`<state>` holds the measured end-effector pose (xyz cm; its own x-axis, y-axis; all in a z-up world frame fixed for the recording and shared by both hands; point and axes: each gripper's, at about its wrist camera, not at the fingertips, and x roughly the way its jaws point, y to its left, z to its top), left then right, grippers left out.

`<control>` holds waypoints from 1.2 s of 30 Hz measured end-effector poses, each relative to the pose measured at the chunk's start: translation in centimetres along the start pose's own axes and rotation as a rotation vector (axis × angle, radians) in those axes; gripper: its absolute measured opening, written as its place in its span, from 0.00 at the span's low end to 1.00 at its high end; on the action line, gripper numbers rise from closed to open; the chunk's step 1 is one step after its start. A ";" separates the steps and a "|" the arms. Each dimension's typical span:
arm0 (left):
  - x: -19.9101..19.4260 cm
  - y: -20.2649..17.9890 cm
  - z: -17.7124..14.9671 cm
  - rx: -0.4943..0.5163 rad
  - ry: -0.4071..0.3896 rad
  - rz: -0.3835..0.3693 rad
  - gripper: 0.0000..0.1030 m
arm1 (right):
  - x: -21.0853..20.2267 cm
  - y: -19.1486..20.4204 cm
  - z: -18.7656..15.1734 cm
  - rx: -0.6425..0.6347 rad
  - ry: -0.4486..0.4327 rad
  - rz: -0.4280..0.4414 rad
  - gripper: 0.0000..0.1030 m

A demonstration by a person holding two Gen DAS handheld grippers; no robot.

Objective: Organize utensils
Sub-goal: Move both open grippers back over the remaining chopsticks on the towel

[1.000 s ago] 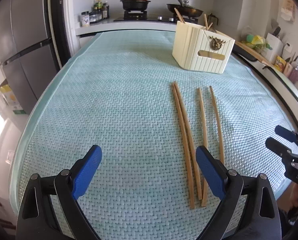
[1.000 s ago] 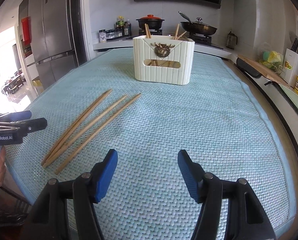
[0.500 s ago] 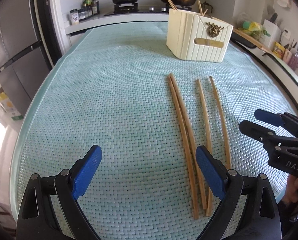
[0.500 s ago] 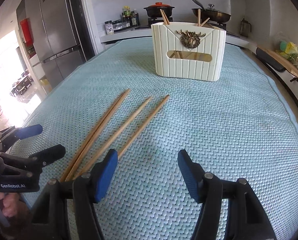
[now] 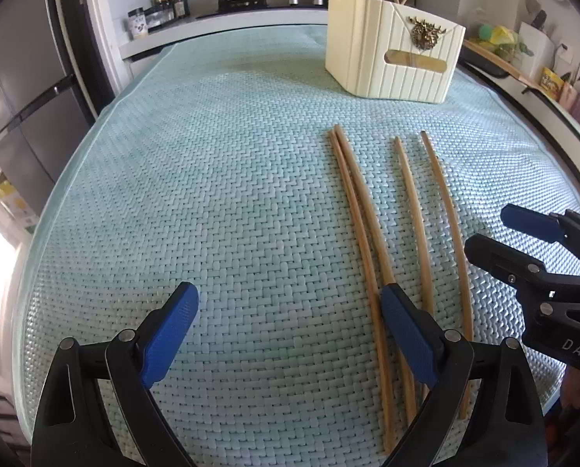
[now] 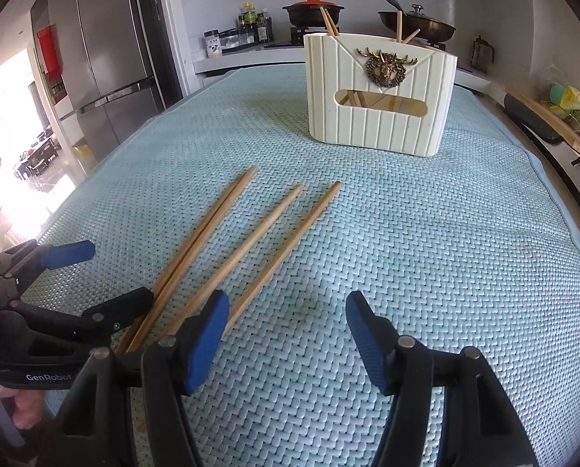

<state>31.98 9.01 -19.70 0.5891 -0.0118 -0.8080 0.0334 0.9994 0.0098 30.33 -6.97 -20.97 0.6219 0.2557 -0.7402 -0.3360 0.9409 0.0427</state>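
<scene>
The cream holder (image 6: 379,97) stands upright on the mat (image 6: 426,253), holding perhaps three chopsticks. Four chopsticks (image 6: 259,233) lie loose nearby. Left gripper (image 5: 290,334) and right gripper (image 6: 286,334) gape empty.

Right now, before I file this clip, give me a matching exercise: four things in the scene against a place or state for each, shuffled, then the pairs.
Things:
1. chopsticks
2. holder
3. left gripper
4. clay pot

Places or states:
A. upright at the far end of the mat, sticks poking out of its top
B. on the stove behind the table
C. lying flat on the mat, four side by side
D. open, empty, one finger over the chopsticks' near ends

Pairs: 1-C, 2-A, 3-D, 4-B
</scene>
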 end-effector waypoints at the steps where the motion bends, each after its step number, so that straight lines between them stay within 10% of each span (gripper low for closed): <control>1: 0.2 0.0 0.0 0.003 0.006 0.007 0.93 | 0.2 0.0 0.0 -0.007 0.006 -0.005 0.62; 36: 1.0 1.5 0.5 -0.044 0.004 0.002 0.94 | 2.8 2.1 1.9 -0.084 0.051 -0.014 0.62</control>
<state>32.98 10.51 -20.19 0.5856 -0.0099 -0.8105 -0.0036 0.9999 -0.0148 32.77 -3.87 -21.68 0.5912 0.2290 -0.7734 -0.3870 0.9218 -0.0229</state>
